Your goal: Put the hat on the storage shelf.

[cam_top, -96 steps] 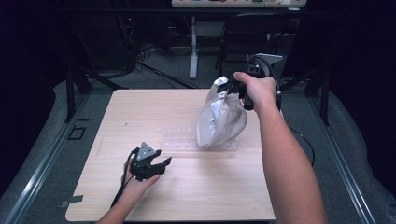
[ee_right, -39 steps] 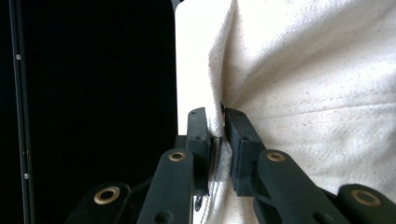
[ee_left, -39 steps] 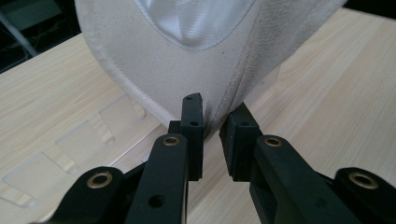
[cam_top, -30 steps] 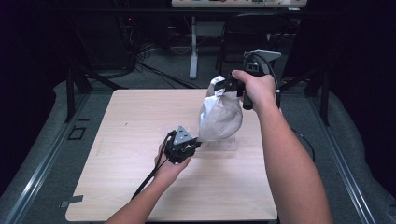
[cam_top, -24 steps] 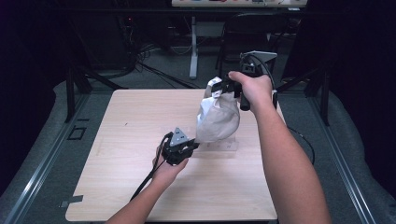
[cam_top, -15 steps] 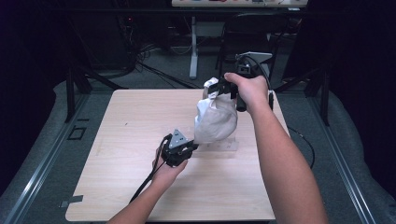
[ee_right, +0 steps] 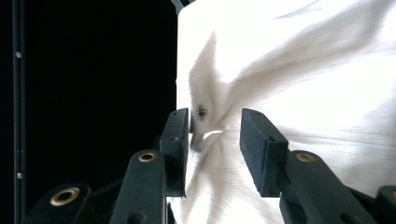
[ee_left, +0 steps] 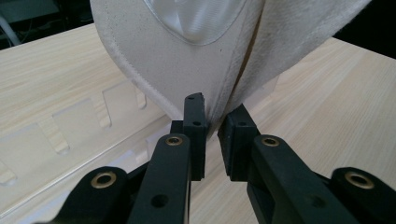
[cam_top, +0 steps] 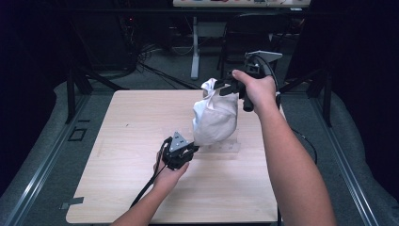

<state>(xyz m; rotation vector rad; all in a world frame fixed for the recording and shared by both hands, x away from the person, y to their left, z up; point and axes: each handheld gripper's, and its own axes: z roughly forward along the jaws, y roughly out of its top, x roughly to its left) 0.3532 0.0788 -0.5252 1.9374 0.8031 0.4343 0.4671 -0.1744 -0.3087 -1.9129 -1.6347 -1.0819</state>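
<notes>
We see a person at a pale wooden bench working a black two-jaw tool in each hand on a cream-white cloth bag with a shiny lining. The right tool is raised above the far side of the bench and grips the bunched top of the bag, so the fabric hangs down from it toward the wood. In the right gripper view its jaws sit partly apart with a twisted fold of the white cloth caught between them, pressed against the left pad; the fabric is blurred here. The left tool sits low, close to the bench, directly below the hanging bag and just nearer the person. In the left gripper view its jaws are nearly closed on the bag's lowest corner, the seamed cloth pinched in the narrow gap between the pads. A flat clear plastic plate with notched cut-outs lies on the bench beneath the bag, just beyond the left tool. A black cable trails from the left tool back toward the person.
</notes>
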